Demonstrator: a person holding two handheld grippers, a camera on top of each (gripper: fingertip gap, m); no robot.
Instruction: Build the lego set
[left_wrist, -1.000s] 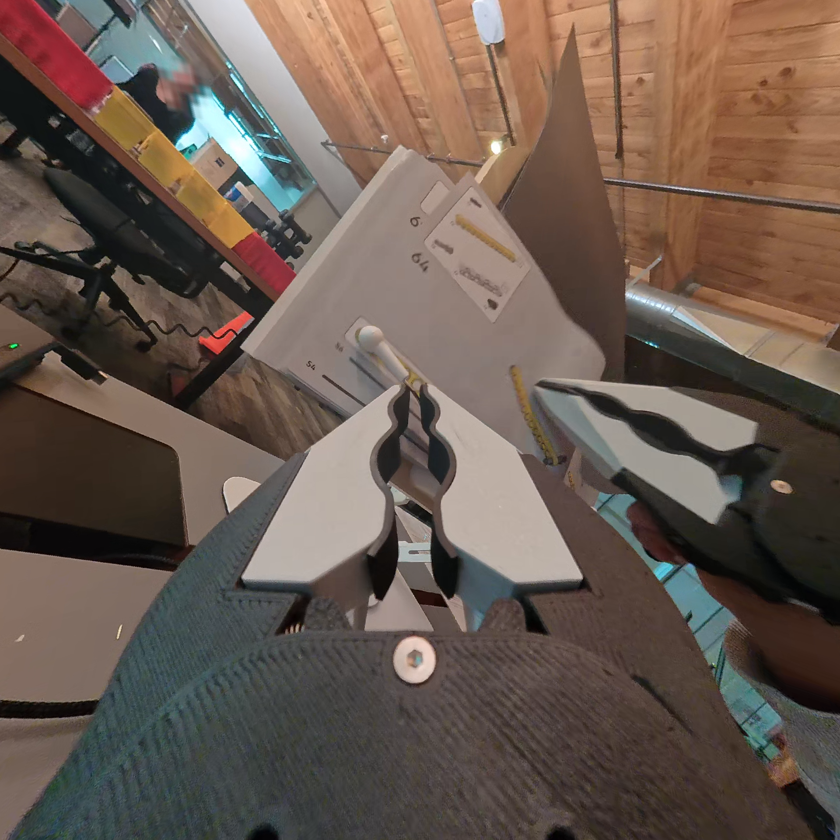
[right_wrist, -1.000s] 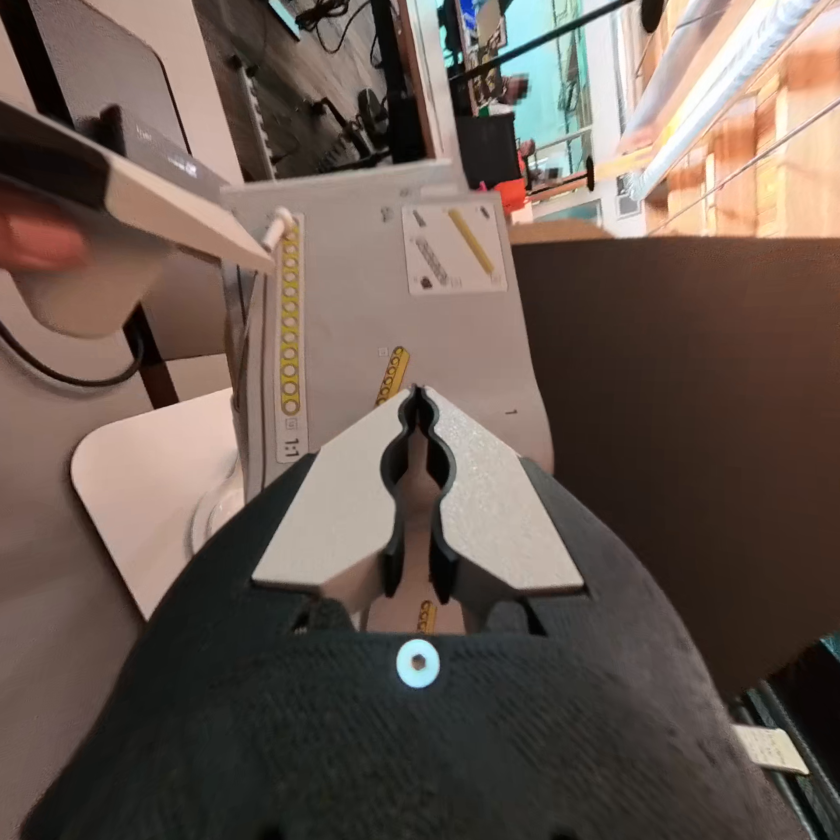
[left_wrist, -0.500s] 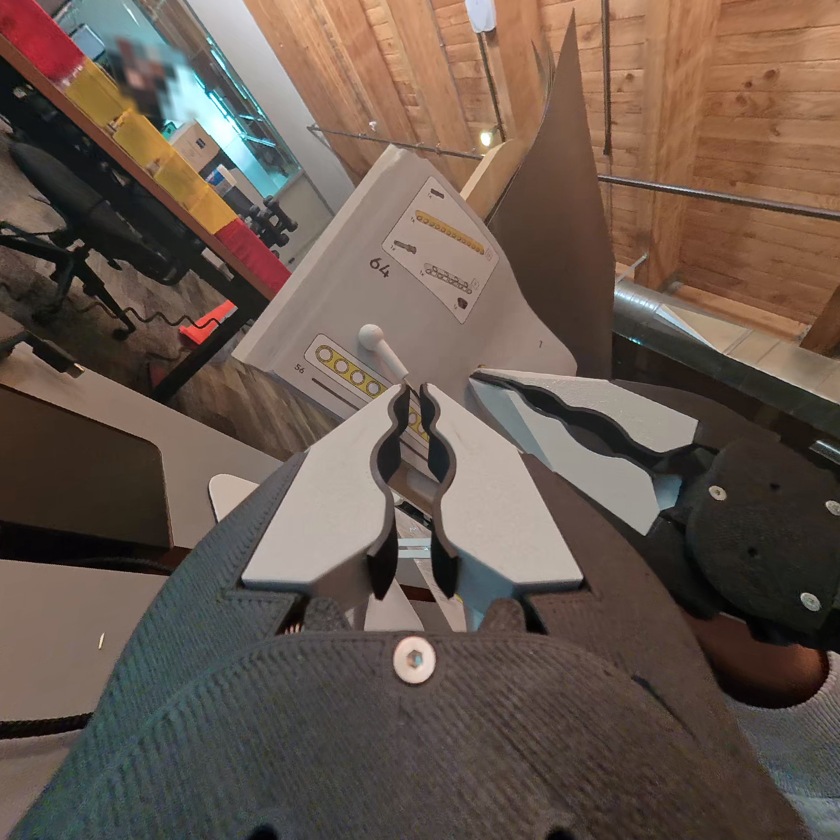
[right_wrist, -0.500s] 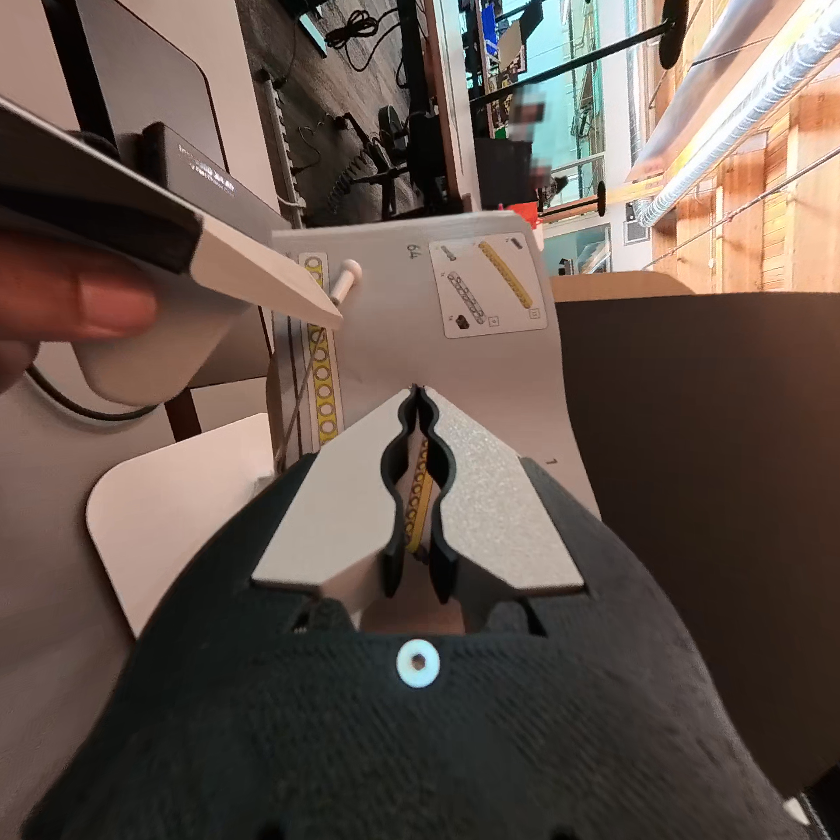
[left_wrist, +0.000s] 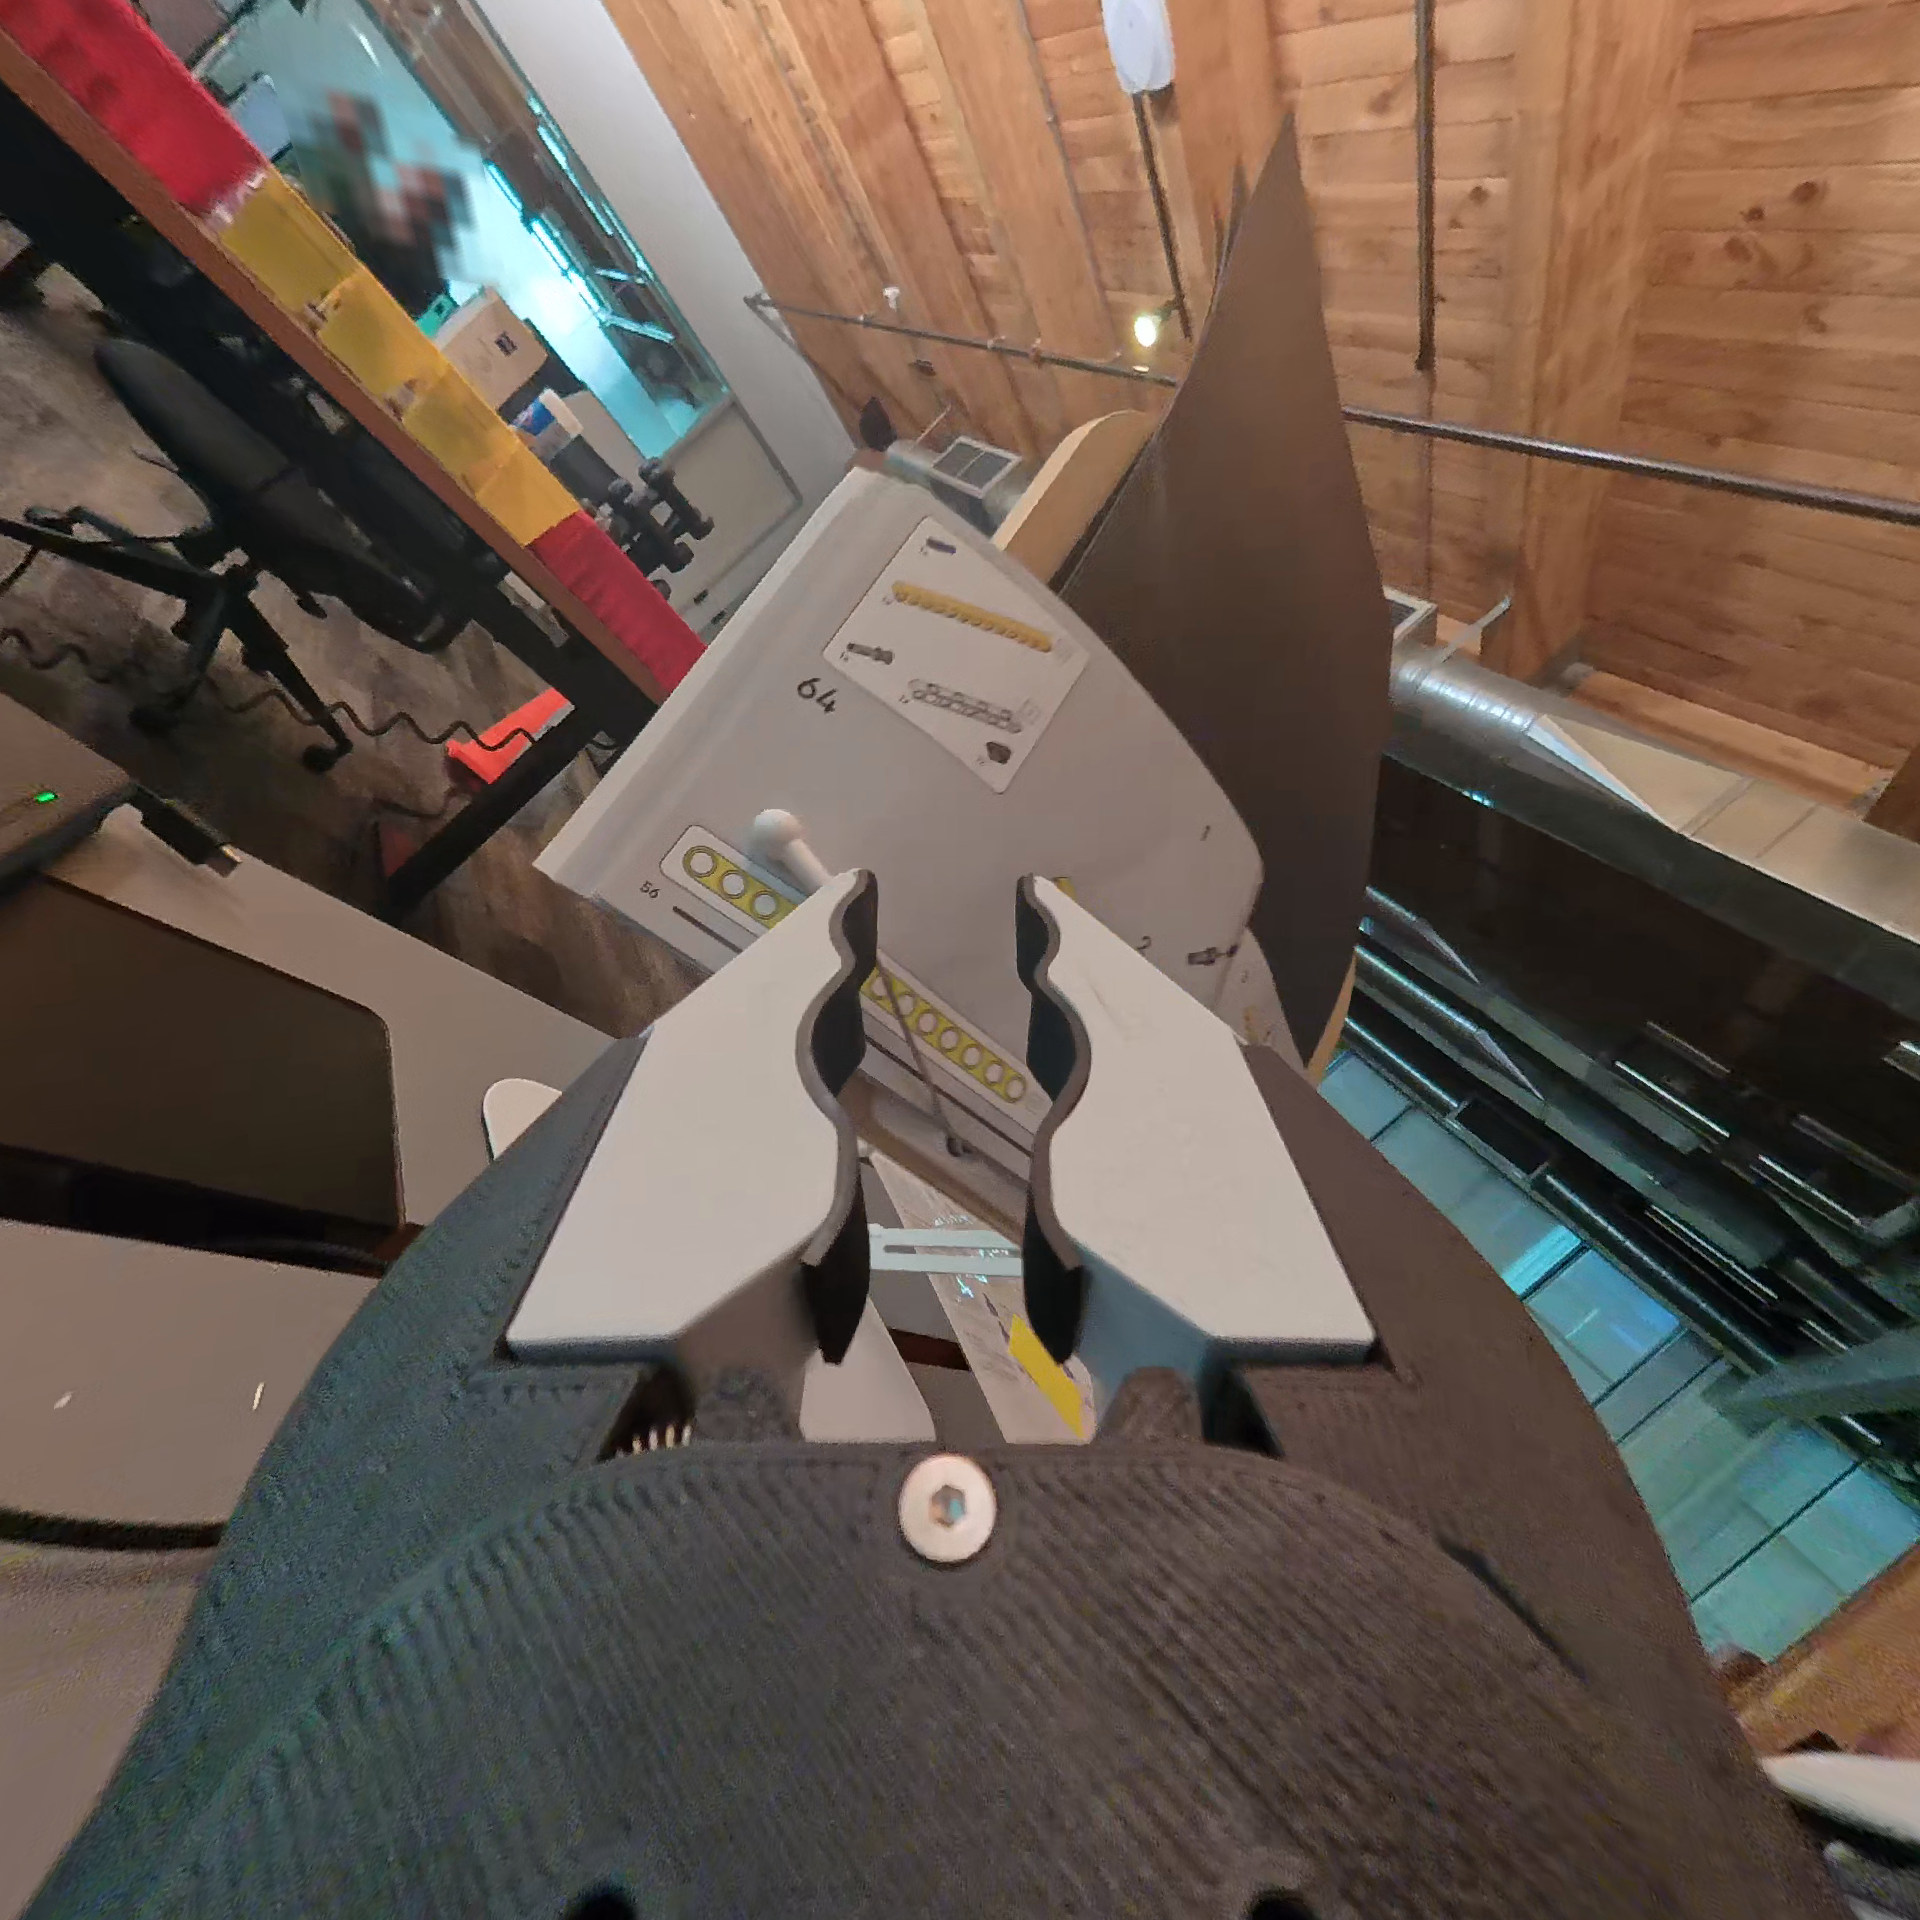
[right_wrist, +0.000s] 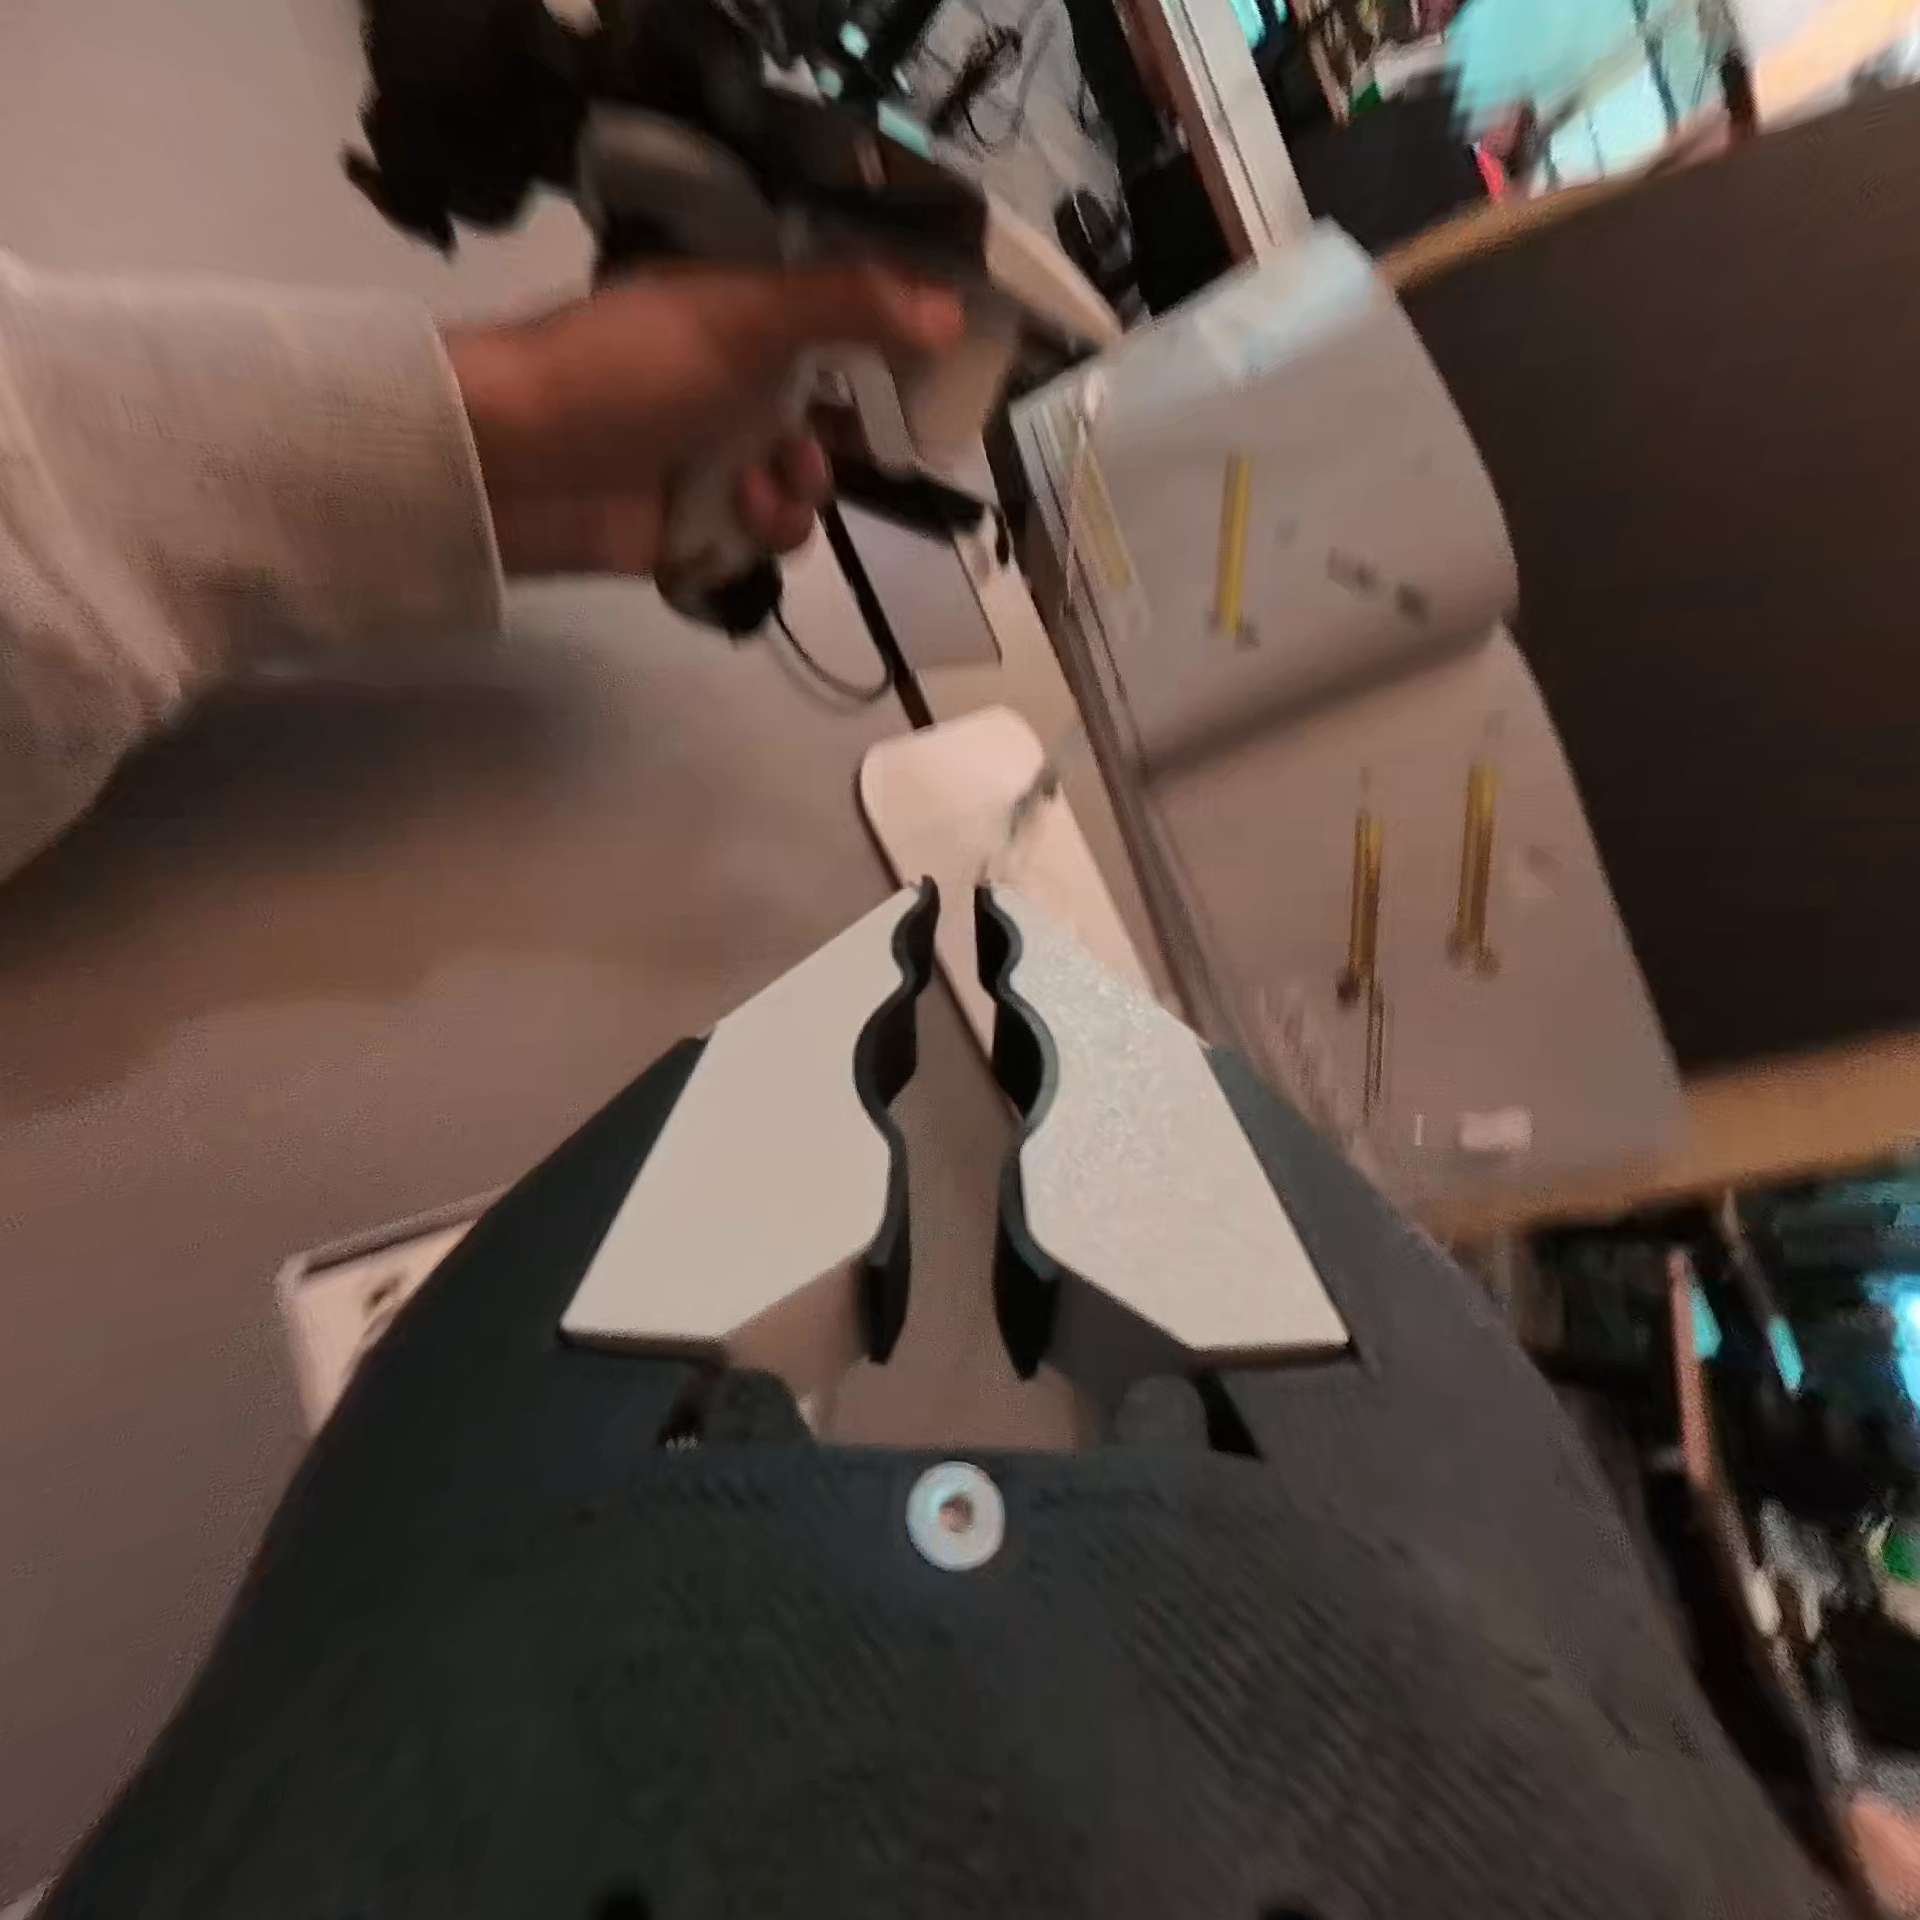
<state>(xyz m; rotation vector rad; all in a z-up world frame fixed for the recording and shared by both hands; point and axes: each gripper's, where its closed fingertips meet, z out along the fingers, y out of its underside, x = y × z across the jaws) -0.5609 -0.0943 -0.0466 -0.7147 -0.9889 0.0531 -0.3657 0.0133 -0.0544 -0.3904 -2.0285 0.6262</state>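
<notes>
An open instruction booklet (left_wrist: 935, 748) stands on a white stand, its pages printed with yellow beams. It also shows, blurred, in the right wrist view (right_wrist: 1299, 520). My left gripper (left_wrist: 945, 899) is open and empty, right in front of the booklet. The stand's white ball-tipped page pin (left_wrist: 779, 831) sits just beyond its left fingertip (left_wrist: 857, 894). My right gripper (right_wrist: 956, 894) is slightly open and empty, low and to the left of the booklet, over the stand's white base (right_wrist: 956, 790). No loose bricks are in view.
A dark board (left_wrist: 1226, 623) stands behind the booklet. A long table with red and yellow bins (left_wrist: 395, 343) and an office chair (left_wrist: 208, 468) are far left. A hand (right_wrist: 665, 416) holds the left gripper at the upper left over the grey tabletop (right_wrist: 416, 935). Tip to tip, the grippers are about 20 cm apart.
My left gripper has opened and let go of the white page pin. My right gripper has opened off the page, pulled back and down, and left the left wrist view.
</notes>
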